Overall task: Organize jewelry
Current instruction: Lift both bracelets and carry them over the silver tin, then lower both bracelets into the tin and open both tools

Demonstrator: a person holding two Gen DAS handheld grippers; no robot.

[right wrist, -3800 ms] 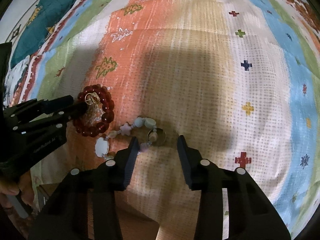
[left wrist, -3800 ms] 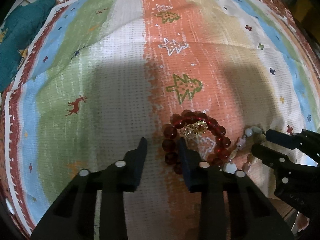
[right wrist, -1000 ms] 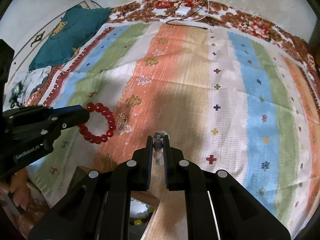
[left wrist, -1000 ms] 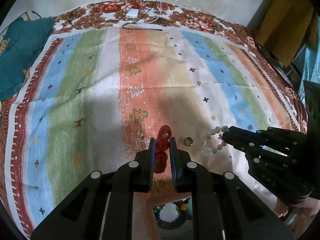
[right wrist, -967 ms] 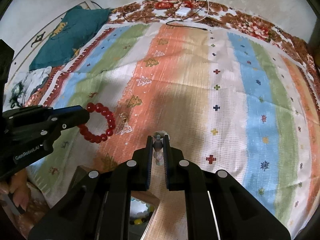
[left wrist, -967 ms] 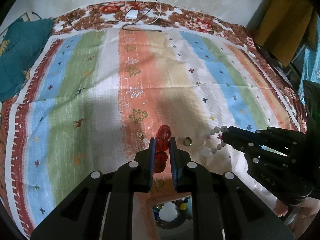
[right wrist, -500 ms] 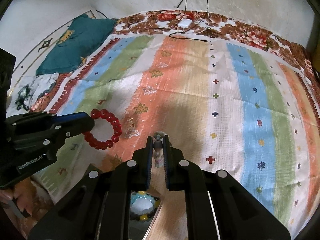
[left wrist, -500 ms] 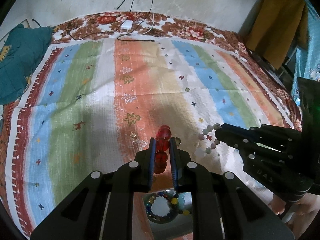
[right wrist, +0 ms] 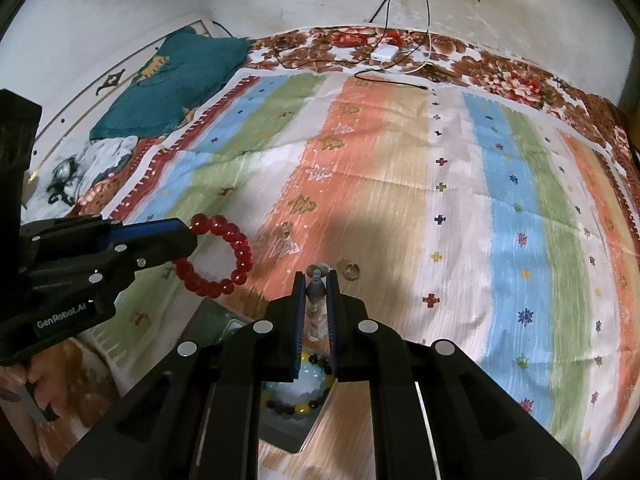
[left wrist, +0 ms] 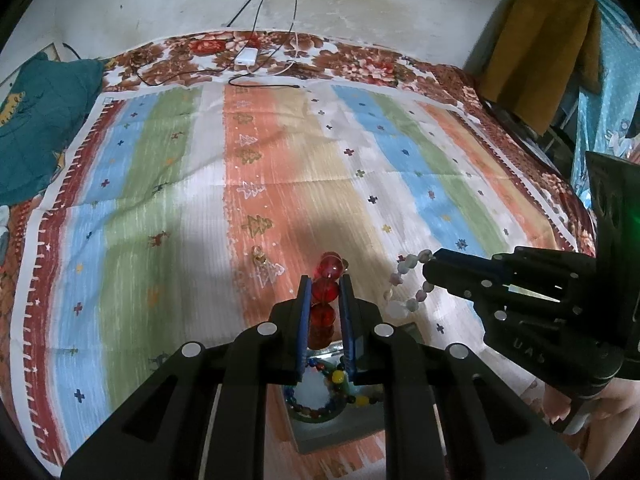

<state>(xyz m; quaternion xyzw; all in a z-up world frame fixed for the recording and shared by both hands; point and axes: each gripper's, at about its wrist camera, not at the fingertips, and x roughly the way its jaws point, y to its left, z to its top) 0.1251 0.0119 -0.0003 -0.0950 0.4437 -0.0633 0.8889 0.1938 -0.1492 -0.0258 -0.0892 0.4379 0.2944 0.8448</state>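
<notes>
Over the bed: both bracelets lifted clear of the striped blanket (left wrist: pixel 160 240), hanging above a small box (left wrist: pixel 304 432) at the near edge.
Left hand-held gripper (left wrist: pixel 324 292): clamped tight on the red bead bracelet (left wrist: pixel 326 280), beads stacked edge-on between the pads, loop dangling free in the right wrist view. Looks like a pinch on one side only, so the rest can drop straight in.
Right hand-held gripper (right wrist: pixel 316 288): squeezed on the pale stone bracelet (right wrist: pixel 315 280), same one-sided pinch, strand trailing off its tip in the left wrist view.
Box: already holding a multicolour bead bracelet (left wrist: pixel 340 396); probably the drop spot, hence both grips parked right over it.
Left on blanket: a small gold charm (left wrist: pixel 259 256) by the tree print, far left of the box, and a ring (right wrist: pixel 349 270) just right of the right gripper's tip.
Progress guess: mid-way, two pieces in the air, two more to collect.
Watch out: loose loops could snag the box rim.
</notes>
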